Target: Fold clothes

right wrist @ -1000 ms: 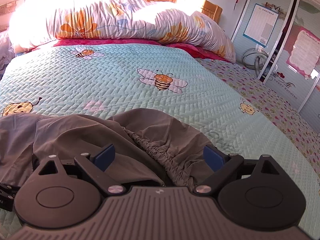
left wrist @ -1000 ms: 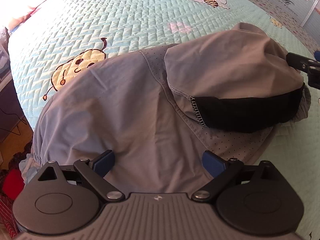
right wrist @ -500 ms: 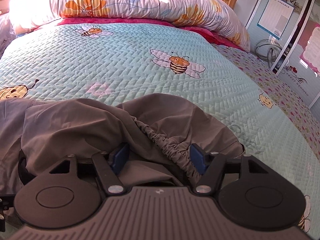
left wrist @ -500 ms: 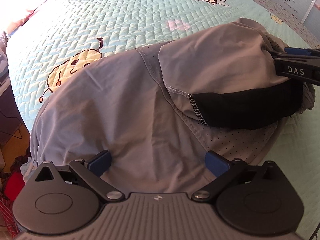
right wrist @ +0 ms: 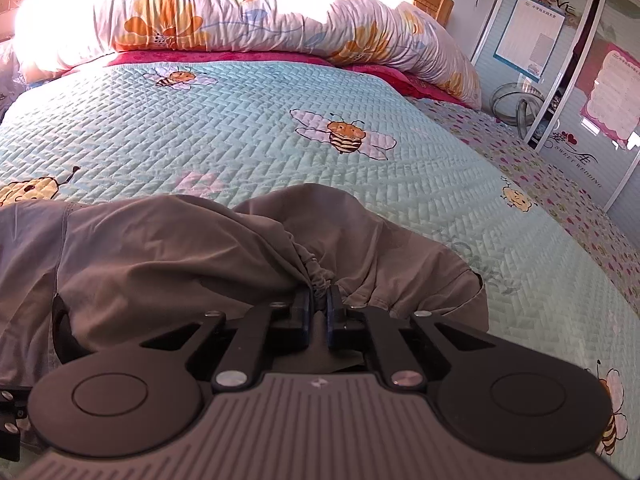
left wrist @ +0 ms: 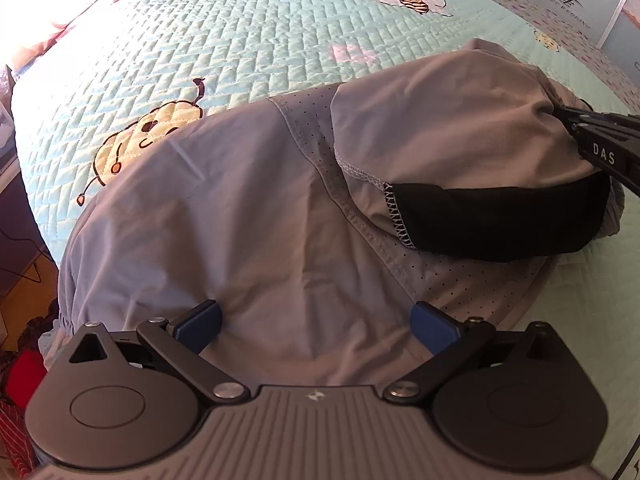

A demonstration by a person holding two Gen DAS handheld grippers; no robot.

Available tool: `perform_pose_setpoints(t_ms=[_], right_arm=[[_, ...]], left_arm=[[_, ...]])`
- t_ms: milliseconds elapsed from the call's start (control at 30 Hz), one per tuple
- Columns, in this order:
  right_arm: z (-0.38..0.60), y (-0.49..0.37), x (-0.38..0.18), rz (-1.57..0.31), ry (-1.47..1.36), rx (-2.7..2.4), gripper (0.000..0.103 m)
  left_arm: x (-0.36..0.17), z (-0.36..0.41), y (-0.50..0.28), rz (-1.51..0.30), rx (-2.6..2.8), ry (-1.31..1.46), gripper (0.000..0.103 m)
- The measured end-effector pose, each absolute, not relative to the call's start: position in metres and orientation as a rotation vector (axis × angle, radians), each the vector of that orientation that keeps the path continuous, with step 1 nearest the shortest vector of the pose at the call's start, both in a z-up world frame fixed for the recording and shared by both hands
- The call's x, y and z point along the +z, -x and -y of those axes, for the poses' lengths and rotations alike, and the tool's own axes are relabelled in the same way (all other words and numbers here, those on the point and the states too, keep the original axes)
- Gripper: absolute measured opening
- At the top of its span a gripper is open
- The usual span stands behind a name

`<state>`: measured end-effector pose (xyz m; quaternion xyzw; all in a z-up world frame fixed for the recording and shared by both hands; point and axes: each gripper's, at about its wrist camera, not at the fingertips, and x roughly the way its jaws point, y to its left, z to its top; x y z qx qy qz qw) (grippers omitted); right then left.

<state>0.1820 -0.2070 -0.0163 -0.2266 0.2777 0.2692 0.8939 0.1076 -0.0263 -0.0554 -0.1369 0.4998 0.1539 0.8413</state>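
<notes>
A grey garment [left wrist: 248, 216] with a black lining [left wrist: 500, 220] lies on the bed, its right part doubled over itself. My left gripper [left wrist: 316, 324] is open, its blue pads resting on the near part of the cloth. My right gripper [right wrist: 318, 312] is shut on the gathered elastic hem of the grey garment [right wrist: 180, 264]. It also shows at the right edge of the left wrist view [left wrist: 600, 148], pinching the folded part.
The garment lies on a light green quilted bedspread [right wrist: 240, 140] with bee pictures. A rolled floral duvet [right wrist: 240, 12] lies at the head of the bed. A wardrobe with posters [right wrist: 580, 80] stands at the right. The bed's left edge [left wrist: 24, 184] drops to the floor.
My right gripper has moved in over the gathered hem and closed on it. My left gripper has stayed open on the cloth with little movement.
</notes>
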Motion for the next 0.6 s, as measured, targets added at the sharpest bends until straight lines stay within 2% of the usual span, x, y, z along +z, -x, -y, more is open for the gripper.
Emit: perform_pose_setpoints(t_ms=[267, 433, 600], right_arm=[[0.240, -0.171, 0.001, -0.530, 0.368, 0.517, 0.004], [0.280, -0.154, 0.010, -0.517, 0.288, 0.473, 0.004], [0.299, -0.148, -0.006, -0.573, 0.297, 0.486, 0.004]], left_arm=[[-0.023, 0.008, -0.025, -0.866, 0.213, 0.547, 0.099], [-0.019, 0.007, -0.024, -0.953, 0.139, 0.623, 0.099], [-0.020, -0.006, -0.028, -0.930, 0.134, 0.748, 0.099]])
